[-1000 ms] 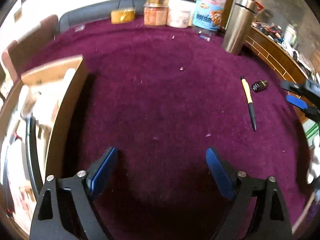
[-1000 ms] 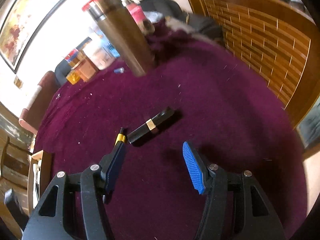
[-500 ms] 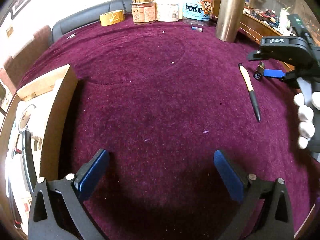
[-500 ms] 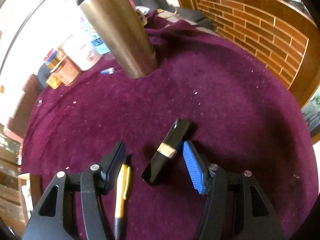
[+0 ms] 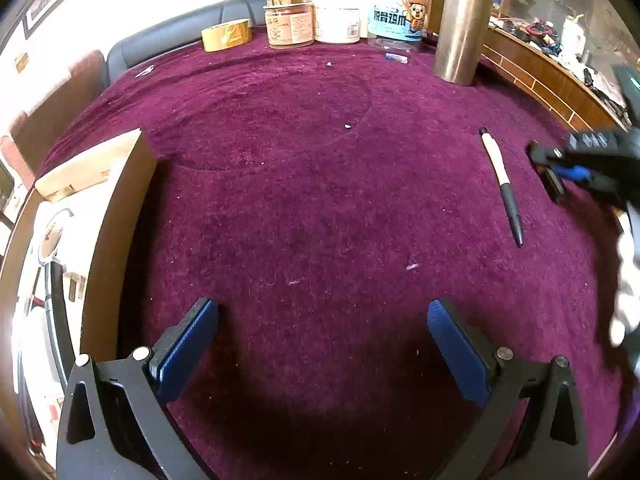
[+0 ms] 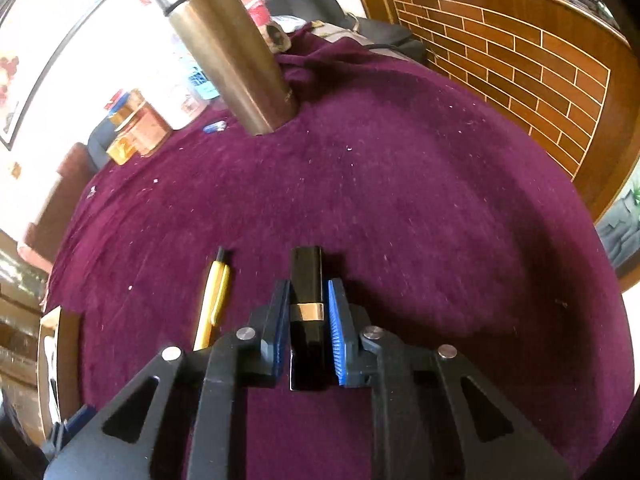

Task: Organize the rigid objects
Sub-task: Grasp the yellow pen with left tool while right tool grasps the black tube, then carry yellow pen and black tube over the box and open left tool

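The black tube (image 6: 306, 312) is clamped in the right gripper (image 6: 308, 300), its long axis lying along the fingers (on the purple cloth (image 6: 400, 220)). The left gripper (image 5: 320, 344) is spread wide, empty, well apart from it.

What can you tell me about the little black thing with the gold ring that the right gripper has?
It is a small black stick with flat sides and square ends, shiny like plastic, with a gold band around its middle. It looks like a lipstick. It lies flat on the purple cloth, pointing away from the camera. The right gripper has shut on it, one blue pad pressing each long side. A yellow pen lies beside it, apart.
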Available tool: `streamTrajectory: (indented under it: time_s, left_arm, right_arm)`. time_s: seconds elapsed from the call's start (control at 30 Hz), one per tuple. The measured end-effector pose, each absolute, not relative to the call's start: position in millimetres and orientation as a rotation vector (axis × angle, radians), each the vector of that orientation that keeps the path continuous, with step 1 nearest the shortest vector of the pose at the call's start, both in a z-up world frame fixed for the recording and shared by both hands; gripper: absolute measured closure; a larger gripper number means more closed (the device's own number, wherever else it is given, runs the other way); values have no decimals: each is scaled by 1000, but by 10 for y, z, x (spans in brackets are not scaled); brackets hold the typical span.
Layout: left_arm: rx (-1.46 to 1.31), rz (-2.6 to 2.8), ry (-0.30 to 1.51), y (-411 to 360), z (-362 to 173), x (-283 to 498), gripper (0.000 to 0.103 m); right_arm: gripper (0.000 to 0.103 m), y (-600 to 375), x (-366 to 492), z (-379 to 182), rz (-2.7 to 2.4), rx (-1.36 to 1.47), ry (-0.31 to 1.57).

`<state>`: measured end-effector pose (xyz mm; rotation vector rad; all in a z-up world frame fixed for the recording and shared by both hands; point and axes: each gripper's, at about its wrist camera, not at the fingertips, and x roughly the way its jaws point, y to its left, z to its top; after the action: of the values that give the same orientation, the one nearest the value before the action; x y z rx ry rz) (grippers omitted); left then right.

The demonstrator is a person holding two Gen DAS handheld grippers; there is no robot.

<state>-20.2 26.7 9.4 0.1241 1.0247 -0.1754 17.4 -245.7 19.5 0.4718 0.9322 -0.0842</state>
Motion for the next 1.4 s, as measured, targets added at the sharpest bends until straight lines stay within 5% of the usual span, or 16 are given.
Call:
streamTrajectory:
  time_s: [0.47, 0.6, 0.7, 0.73, 0.77, 1.4]
  left_arm:
    - [193, -402, 1035, -817, 148, 172, 3]
    - [250, -399, 1021, -1027, 117, 318, 11]
    - [250, -414, 1002, -1080, 192, 379, 58]
    - [254, -416, 1004, -1091, 207, 393, 86]
    - [253, -421, 1015, -1093, 220, 401, 97]
    - [47, -351, 867, 44, 770, -395, 97]
  right_arm:
    - [87, -2686, 87, 106, 3, 642, 885]
    - [87, -2722, 77, 98, 5, 671, 884]
    - [87, -2695, 82, 111, -1, 651, 887]
    - [87, -2684, 83, 115, -3, 644, 887]
    - [87, -2675, 84, 119, -5, 637, 888]
    - [87, -2598, 65, 179, 0, 563, 836]
